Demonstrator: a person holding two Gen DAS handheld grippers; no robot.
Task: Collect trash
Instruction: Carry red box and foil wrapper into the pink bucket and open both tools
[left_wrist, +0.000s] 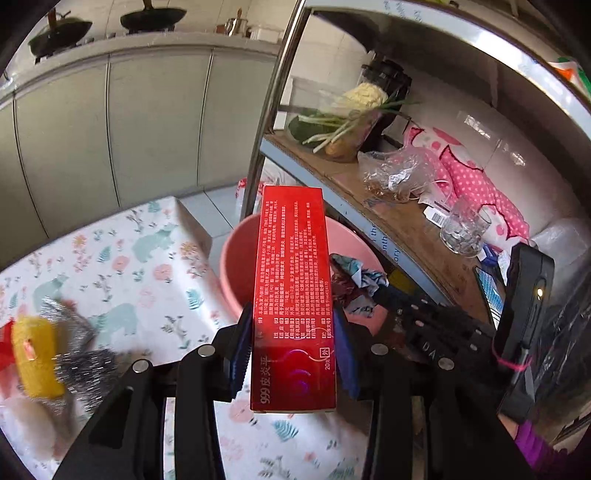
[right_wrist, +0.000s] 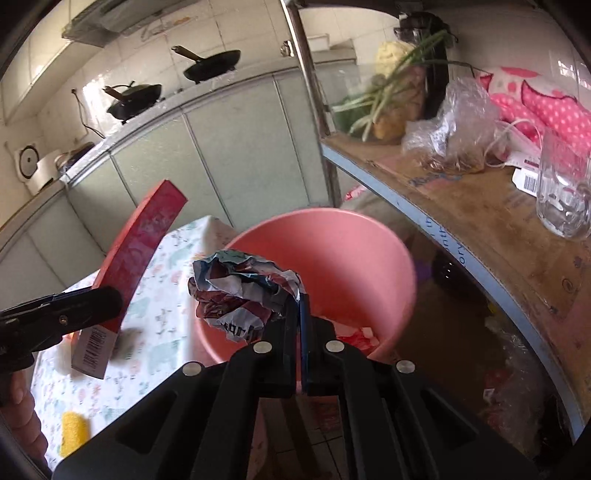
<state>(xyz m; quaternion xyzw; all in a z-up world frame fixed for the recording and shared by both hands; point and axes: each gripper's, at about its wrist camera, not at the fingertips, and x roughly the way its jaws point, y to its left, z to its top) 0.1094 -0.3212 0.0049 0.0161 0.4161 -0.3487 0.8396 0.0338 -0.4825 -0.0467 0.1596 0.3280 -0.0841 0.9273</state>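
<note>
- We hold a long red cardboard medicine box (left_wrist: 293, 295) in the left claw (left_wrist: 293, 332), whose jaws are clamped on the box's two narrow sides near its lower end, so most of its length sticks out ahead.
- We judge the box light, stiff and probably hollow; a hard squeeze could crush it, and a grip this far from the middle lets it swing, so a hold nearer the centre would be steadier.
- In the right wrist view the box leans up toward 1 o'clock above the floral-print cloth-covered surface (right_wrist: 162, 258), its far end pointing at the round pink plastic bucket (right_wrist: 369, 258).
- The right claw (right_wrist: 299, 306) is pressed together on one edge of a crumpled printed paper wad (right_wrist: 240, 295), which hangs at 10 o'clock from the tips, over the bucket's near rim.
- The wad looks feather-light, soft and springy; we judge that a pinch on any fold is enough.
- Both claws tilt downward toward the bucket mouth, left one lying at 9 o'clock of the right.
</note>
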